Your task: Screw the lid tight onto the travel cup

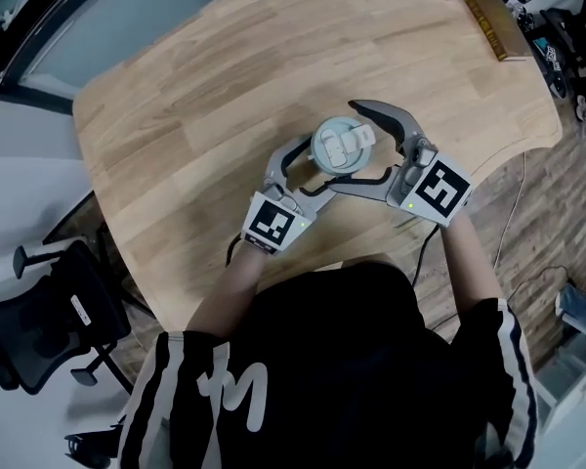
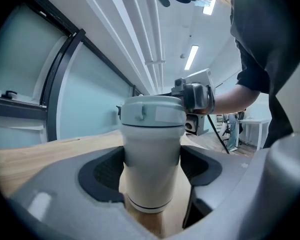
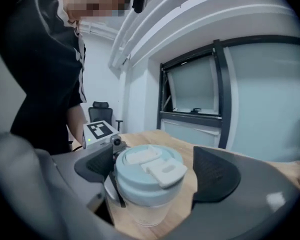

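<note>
A pale travel cup (image 2: 152,159) stands upright on the wooden table (image 1: 176,115), with its light blue lid (image 1: 342,145) on top. My left gripper (image 1: 317,166) is low around the cup body, and both dark pads (image 2: 107,171) lie against its sides. My right gripper (image 3: 155,171) is higher, at lid (image 3: 147,171) level. Its jaws straddle the lid; the left pad (image 3: 97,161) is close beside it and the right pad (image 3: 215,176) stands clearly apart. The lid's white flip tab (image 3: 165,171) faces up.
A brown book-like object (image 1: 496,25) lies at the table's far right corner. A black office chair (image 1: 39,330) stands on the floor to the left. Cables and gear (image 1: 566,47) sit off the right edge. The person's torso is close to the near table edge.
</note>
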Demonstrator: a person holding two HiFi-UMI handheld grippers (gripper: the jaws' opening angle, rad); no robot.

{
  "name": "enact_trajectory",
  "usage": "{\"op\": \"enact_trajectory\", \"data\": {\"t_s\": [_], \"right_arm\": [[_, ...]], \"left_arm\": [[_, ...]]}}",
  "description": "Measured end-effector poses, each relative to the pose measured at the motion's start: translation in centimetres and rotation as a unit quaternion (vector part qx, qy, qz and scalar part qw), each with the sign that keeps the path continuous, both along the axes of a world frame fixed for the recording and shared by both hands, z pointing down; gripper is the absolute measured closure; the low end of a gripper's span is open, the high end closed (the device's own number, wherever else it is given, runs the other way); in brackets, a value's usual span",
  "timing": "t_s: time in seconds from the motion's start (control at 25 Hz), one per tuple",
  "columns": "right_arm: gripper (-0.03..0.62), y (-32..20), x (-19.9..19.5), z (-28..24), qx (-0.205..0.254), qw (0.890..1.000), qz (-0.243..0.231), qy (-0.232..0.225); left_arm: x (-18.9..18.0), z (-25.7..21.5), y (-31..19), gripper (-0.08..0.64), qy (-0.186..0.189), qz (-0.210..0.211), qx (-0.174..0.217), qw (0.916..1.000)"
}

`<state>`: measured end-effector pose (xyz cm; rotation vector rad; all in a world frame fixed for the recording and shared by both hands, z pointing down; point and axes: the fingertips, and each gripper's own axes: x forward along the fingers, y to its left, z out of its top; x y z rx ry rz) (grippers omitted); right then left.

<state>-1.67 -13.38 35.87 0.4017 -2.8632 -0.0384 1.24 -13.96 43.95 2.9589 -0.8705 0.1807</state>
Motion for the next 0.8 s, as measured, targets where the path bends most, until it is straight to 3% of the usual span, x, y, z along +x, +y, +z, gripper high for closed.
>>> {"op": "enact_trajectory", "data": {"t_s": [0.16,0.4,0.52,0.8], "right_arm": [[0.112,0.30,-0.43,0.55,-0.008,0.997,-0.076,0.024],[0.137,0.55,-0.83,0.64,-0.003,0.993,-0.118,0.016],[0.138,0.48,-0.80,0.65,0.002,0.994,-0.106,0.013],[0.140,-0.08,-0.79,0.30,0.012,1.000,-0.019,-0.005]], "left_arm": [[0.01,-0.07,-0.07,0.202,-0.002,0.002,0.000,1.0000],[0.09,-0.03,-0.06,0.202,-0.004,-0.005,0.000,1.0000],[0.04,-0.02,-0.02,0.202,-0.006,-0.009,-0.001,0.9999],[-0.06,-0.03,-0.07,0.202,-0.004,-0.018,0.001,0.9998]]}}
